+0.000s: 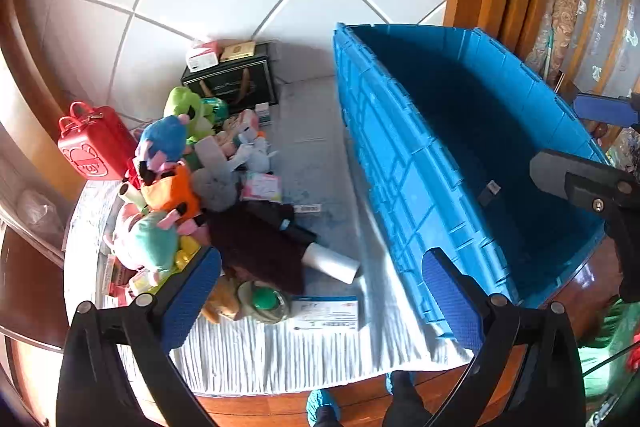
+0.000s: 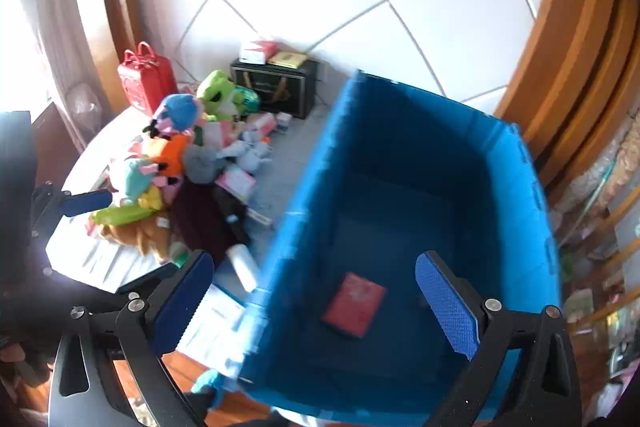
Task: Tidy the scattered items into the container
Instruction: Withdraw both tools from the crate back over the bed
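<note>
Right tool [image 2: 314, 297] wide, empty, above blue crate [image 2: 536, 187]; a red flat item [image 2: 354, 305], possibly a booklet, lies inside. Left tool [image 1: 320, 293] also wide, empty, over the toy pile [image 1: 176, 183] on the tabletop [image 1: 312, 155].

Ribbed blue plastic crate [image 1: 404, 163]; fuzzy plush toys [image 1: 168, 187] beside it on wrinkled white cloth [image 1: 280, 351]; my pads [image 2: 448, 303] textured rubber.

crate [image 2: 516, 163] blue | booklet [image 2: 354, 305] red | bag [image 1: 94, 143] red
</note>
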